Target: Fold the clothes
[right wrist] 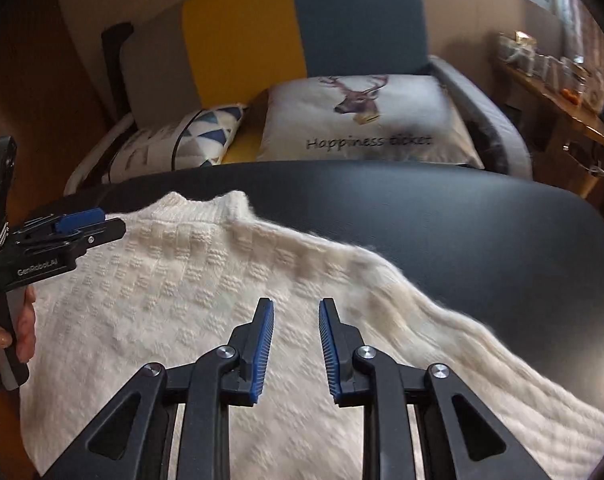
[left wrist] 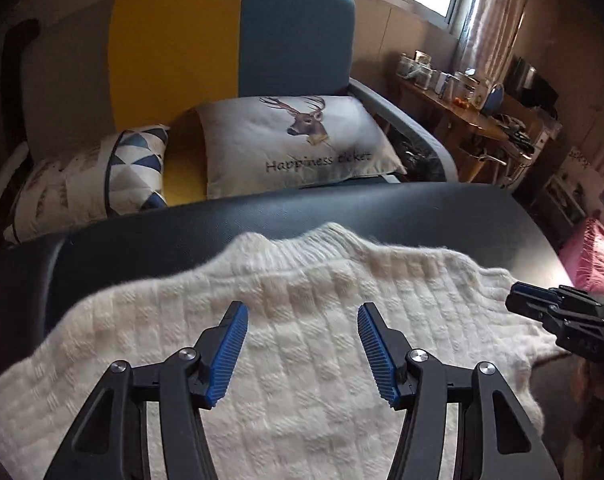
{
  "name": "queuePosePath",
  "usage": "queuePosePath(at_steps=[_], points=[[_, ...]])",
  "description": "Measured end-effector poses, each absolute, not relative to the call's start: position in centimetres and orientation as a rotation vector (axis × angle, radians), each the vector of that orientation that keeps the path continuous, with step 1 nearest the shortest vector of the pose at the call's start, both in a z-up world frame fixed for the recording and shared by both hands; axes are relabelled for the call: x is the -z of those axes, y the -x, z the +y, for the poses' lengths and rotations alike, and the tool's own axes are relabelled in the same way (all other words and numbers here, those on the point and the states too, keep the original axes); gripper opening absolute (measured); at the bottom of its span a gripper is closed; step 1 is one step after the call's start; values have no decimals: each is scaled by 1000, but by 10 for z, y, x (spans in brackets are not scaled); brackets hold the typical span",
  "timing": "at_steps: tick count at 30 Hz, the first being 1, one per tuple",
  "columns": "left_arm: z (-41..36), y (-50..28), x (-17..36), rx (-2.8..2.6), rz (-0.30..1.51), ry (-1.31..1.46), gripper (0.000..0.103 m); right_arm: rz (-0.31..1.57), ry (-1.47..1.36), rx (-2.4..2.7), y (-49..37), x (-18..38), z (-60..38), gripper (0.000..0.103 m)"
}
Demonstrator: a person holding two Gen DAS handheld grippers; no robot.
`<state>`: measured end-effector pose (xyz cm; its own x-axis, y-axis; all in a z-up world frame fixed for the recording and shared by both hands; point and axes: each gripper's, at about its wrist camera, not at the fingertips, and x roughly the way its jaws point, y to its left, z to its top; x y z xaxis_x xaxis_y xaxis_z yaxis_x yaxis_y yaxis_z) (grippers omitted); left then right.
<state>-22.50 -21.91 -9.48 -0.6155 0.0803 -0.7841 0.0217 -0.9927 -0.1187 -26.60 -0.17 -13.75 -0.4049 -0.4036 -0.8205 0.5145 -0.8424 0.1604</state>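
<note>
Cream waffle-knit sweater (right wrist: 190, 304), soft, light and likely to sag, lies spread on a dark tabletop (right wrist: 421, 216) beneath the empty, wide-set left gripper (left wrist: 302, 316) and empty, narrower right gripper (right wrist: 296, 316), its edges looking the surest hold.

Left wrist camera: I look down along left gripper (left wrist: 302, 312), steeply tilted, close above white knit sweater (left wrist: 302, 380) on dark table (left wrist: 341, 212). Faces sofa (left wrist: 294, 40) and deer pillow (left wrist: 294, 144); window top right. Right gripper (left wrist: 519, 300) enters at right edge.

Right wrist camera: same downward tilt, I sit close over sweater (right wrist: 182, 300), right gripper (right wrist: 296, 308) ahead. Left gripper (right wrist: 102, 222) and hand (right wrist: 22, 320) at left edge. Right side blurred, probably shelf.

Shared: sweater, table, sofa, pillow.
</note>
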Motion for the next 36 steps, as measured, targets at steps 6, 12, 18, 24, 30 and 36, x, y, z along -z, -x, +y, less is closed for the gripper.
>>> queuePosePath(at_steps=[6,12,18,24,30,36], points=[[-256,246,123,-2805,-164,1481,58,235,-1375,2254,292,166,-29,22],[-265,268,156,-2841,-88,1624,61,355,-1319,2366,299,174,-45,22],[-266,254,149,-2925,-227,1594,60,-28,-1272,2335,275,146,5,22],[-261,186,116,-2906,-477,1431,60,-776,-1213,2346,208,131,185,24],[-214,104,117,-2735,-465,1405,60,-1334,-1235,2493,129,149,351,27],[-177,41,115,-2657,-370,1419,60,-1071,-1267,2424,118,140,318,27]])
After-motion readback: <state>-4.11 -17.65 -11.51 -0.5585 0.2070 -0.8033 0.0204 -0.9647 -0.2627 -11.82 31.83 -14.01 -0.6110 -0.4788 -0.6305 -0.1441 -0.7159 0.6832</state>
